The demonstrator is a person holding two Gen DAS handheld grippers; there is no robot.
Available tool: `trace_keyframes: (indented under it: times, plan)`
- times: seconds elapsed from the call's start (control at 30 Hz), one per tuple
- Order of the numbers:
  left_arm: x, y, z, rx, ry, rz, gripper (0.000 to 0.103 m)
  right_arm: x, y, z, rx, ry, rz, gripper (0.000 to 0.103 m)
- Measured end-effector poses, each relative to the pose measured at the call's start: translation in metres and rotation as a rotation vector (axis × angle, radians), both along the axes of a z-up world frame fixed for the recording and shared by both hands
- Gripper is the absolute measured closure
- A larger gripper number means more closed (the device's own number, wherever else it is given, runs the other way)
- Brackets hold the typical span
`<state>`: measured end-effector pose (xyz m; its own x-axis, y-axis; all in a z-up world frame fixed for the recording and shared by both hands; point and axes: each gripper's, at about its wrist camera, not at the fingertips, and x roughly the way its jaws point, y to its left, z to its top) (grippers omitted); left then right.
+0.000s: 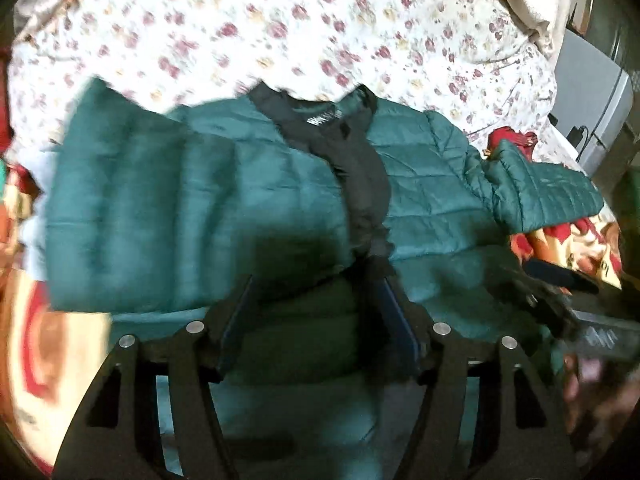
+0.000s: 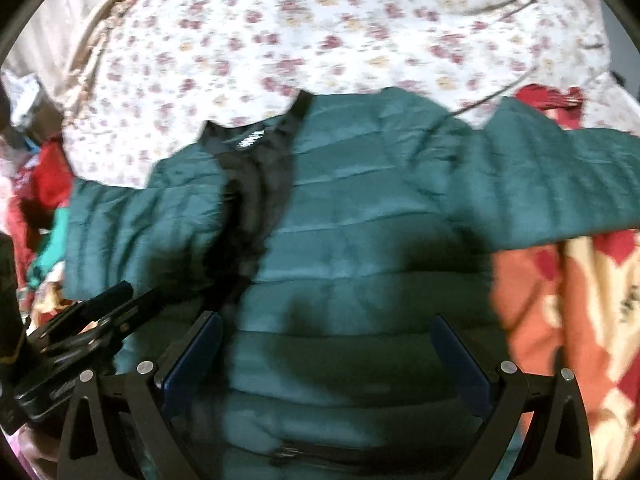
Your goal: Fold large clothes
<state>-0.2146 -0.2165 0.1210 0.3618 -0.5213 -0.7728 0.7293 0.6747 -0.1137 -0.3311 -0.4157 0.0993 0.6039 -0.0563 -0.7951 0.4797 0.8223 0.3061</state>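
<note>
Floral bedding [image 1: 280, 20], white with red and yellow blossoms, fills the far part of the left wrist view, and a patterned red, orange and cream blanket [image 1: 48, 344] is seen at the near left and right edges. A green quilted jacket [image 1: 180, 208] is spread across the middle of the bed, its black lining [image 1: 360, 168] and collar label turned up along the open front, one sleeve [image 1: 548, 196] stretched to the right. The left gripper [image 1: 316, 312] is seen low over the jacket's near hem with its blue-padded fingers [image 1: 394, 316] spread apart and puffy green fabric bulging between them; whether the fabric is pinched cannot be told. The right gripper [image 1: 556, 284] shows as a dark blurred shape at the near right. In the right wrist view the same floral bedding [image 2: 320, 32] lies beyond the jacket [image 2: 380, 220], whose black lining [image 2: 252, 184] runs down left of centre and whose sleeve [image 2: 568, 184] reaches the right edge over the patterned blanket [image 2: 560, 300]. The right gripper [image 2: 328, 344] is held wide open above the hem, nothing clamped. The left gripper [image 2: 100, 312] appears at the near left, close beside it.
</note>
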Motion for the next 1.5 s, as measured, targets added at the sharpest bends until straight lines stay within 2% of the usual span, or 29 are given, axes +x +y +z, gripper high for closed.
trace_keyframes:
  times: [0.13, 0.3, 0.4, 0.53, 0.63, 0.73, 0.8, 0.83, 0.87, 0.9, 0.97, 1.0, 1.17, 1.3, 1.43, 1.5]
  plan:
    - [0.006, 0.042, 0.023, 0.008, -0.109, 0.055, 0.039, 0.032, 0.017, 0.001, 0.019, -0.015, 0.082, 0.000]
    - [0.029, 0.092, 0.035, -0.009, -0.205, 0.196, 0.038, 0.084, 0.042, -0.004, -0.003, -0.029, 0.175, 0.000]
    - [0.046, 0.110, 0.032, -0.023, -0.208, 0.276, 0.035, 0.116, 0.050, -0.009, -0.028, -0.023, 0.195, 0.000]
    - [0.073, 0.122, 0.019, -0.014, -0.163, 0.343, 0.035, 0.148, 0.059, -0.018, -0.028, -0.015, 0.250, 0.004]
    - [0.086, 0.125, 0.007, -0.013, -0.126, 0.365, 0.035, 0.166, 0.071, -0.026, -0.073, 0.010, 0.297, 0.004]
    - [0.093, 0.122, -0.003, -0.017, -0.092, 0.367, 0.035, 0.179, 0.075, -0.044, -0.074, 0.055, 0.317, 0.013]
    - [0.095, 0.119, -0.006, -0.017, -0.084, 0.362, 0.035, 0.183, 0.076, -0.051, -0.076, 0.053, 0.305, 0.018]
    - [0.095, 0.118, -0.006, -0.017, -0.086, 0.361, 0.035, 0.183, 0.077, -0.052, -0.082, 0.047, 0.298, 0.027]
    - [0.095, 0.117, -0.006, -0.018, -0.090, 0.358, 0.035, 0.183, 0.077, -0.051, -0.087, 0.042, 0.292, 0.045]
    - [0.095, 0.116, -0.006, -0.020, -0.090, 0.356, 0.035, 0.183, 0.077, -0.049, -0.080, 0.026, 0.292, 0.052]
    - [0.096, 0.114, -0.006, -0.021, -0.085, 0.357, 0.035, 0.180, 0.078, -0.043, -0.081, -0.007, 0.304, 0.074]
    - [0.096, 0.114, -0.006, -0.023, -0.082, 0.357, 0.035, 0.176, 0.080, -0.038, -0.095, -0.023, 0.308, 0.077]
    - [0.097, 0.112, -0.006, -0.032, -0.076, 0.361, 0.035, 0.158, 0.084, -0.006, -0.202, -0.094, 0.295, 0.081]
    - [0.096, 0.104, -0.007, -0.052, -0.048, 0.350, 0.035, 0.141, 0.069, 0.013, -0.258, -0.107, 0.256, 0.081]
    - [0.089, 0.089, -0.004, -0.049, -0.055, 0.331, 0.035, 0.121, 0.046, 0.029, -0.196, -0.146, 0.213, 0.081]
    - [0.088, 0.084, -0.003, -0.055, -0.052, 0.323, 0.035, 0.113, 0.040, 0.038, -0.248, -0.141, 0.196, 0.081]
